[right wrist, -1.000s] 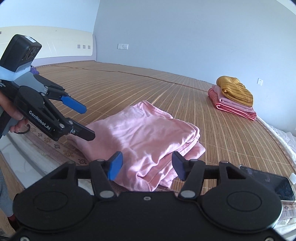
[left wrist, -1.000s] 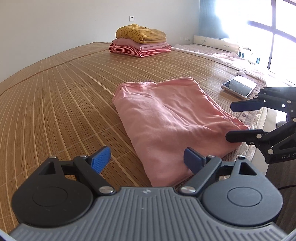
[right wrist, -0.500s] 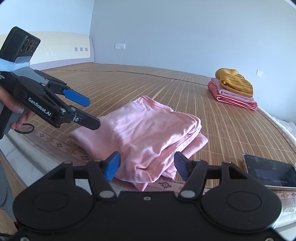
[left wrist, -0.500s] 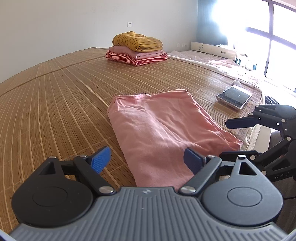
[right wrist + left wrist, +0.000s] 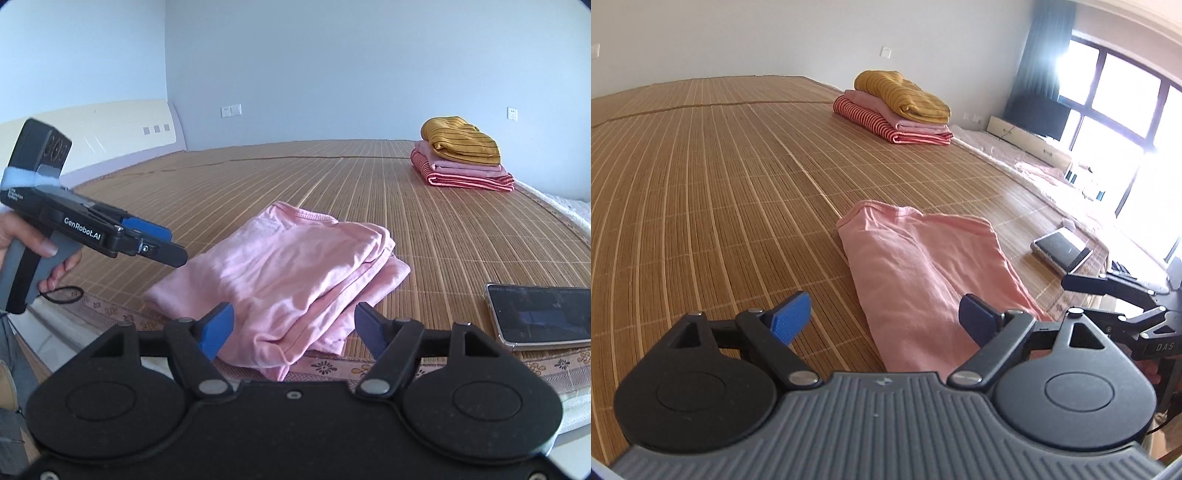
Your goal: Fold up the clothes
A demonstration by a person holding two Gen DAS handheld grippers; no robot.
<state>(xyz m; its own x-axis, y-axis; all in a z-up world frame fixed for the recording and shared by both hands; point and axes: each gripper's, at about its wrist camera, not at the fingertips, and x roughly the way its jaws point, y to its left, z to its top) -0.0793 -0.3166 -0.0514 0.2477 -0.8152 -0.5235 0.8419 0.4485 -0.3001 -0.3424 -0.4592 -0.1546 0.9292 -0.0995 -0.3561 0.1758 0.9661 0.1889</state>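
While tilted down over the folded pink shirt, left claw wide, right claw just widened, both empty

Left wrist view: camera sits behind the left gripper, low over the bamboo mat, looking forward and downward along its fingers across the bed toward the window. The view is tilted.

Right wrist view: camera sits behind the right gripper at the bed's near edge, facing across the mat toward the far wall and headboard.

Shared field: both views cover the folded pink garment close ahead, the stack of folded clothes far off, and the phone. Each view also catches the other gripper at its margin.
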